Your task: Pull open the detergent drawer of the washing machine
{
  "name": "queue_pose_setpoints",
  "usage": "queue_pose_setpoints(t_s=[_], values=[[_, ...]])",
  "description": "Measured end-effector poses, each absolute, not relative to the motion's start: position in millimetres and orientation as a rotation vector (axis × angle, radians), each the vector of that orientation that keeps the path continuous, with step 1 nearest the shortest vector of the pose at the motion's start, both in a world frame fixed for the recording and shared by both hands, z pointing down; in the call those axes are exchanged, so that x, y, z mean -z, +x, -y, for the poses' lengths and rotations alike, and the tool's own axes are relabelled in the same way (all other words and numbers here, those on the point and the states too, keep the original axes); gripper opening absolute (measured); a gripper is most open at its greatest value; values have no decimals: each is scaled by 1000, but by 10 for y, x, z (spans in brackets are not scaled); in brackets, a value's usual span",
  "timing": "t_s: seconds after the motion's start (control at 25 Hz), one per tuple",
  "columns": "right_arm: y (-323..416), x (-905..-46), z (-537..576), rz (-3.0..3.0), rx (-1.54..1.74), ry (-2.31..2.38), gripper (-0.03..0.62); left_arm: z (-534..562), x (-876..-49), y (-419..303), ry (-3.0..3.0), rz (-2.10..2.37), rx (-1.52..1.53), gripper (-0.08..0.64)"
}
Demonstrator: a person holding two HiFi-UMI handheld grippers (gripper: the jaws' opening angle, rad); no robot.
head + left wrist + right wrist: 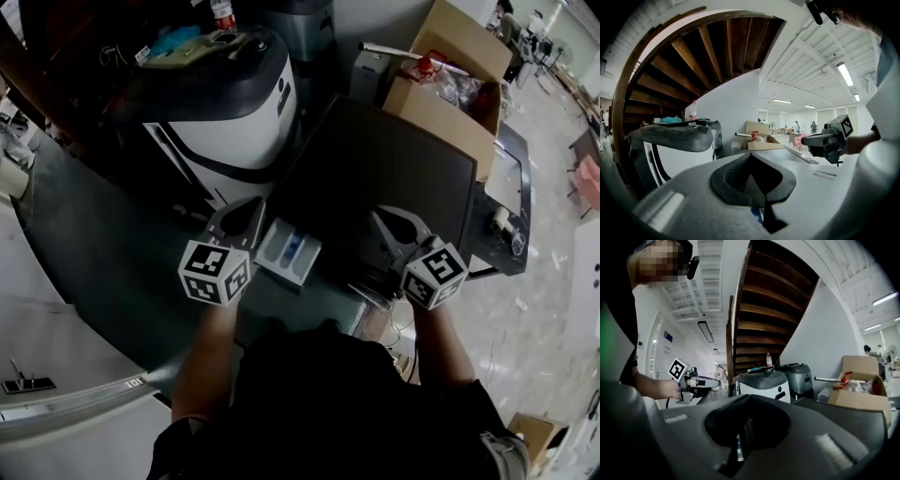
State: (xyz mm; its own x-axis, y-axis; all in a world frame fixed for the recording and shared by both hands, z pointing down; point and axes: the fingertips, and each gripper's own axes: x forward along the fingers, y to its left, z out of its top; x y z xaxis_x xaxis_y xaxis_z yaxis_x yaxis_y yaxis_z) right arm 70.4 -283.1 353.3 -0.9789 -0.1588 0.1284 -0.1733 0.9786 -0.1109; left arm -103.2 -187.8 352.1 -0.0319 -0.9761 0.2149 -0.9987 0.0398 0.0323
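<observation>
Head view looks steeply down past the person's dark-clothed shoulders onto the dark flat-topped washing machine (394, 169); at its near left corner the white plastic detergent drawer with a blue insert (291, 251) juts out of the machine's front, already pulled open, its compartments showing from above; the left gripper (246, 214) hangs just to the left of the drawer and the right gripper (386, 225) near it on the other side, so the drawer lies between the two and neither holds it; left gripper view has its two grey jaws pressed together at the tips with nothing caught between them; right gripper view shows the same, jaws closed tight and empty; each gripper points roughly level into the room and sees the other held out beside it in the person's hand; beyond the left gripper stands a rounded white and black appliance (225, 112), with a clear red-capped bottle (222, 13) at its top, on it or just behind it, I cannot tell which; an open brown cardboard box (450, 103) sits beyond the machine's far right corner; a dark wooden staircase underside (693, 61) curves overhead.
</observation>
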Motion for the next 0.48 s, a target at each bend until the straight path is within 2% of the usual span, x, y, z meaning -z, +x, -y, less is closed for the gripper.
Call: queue_pose_setpoints(t_s=[0.48], values=[[543, -3594, 2646, 3017, -256, 314, 1, 1758, -3407, -1176, 2024, 2194, -145, 9]])
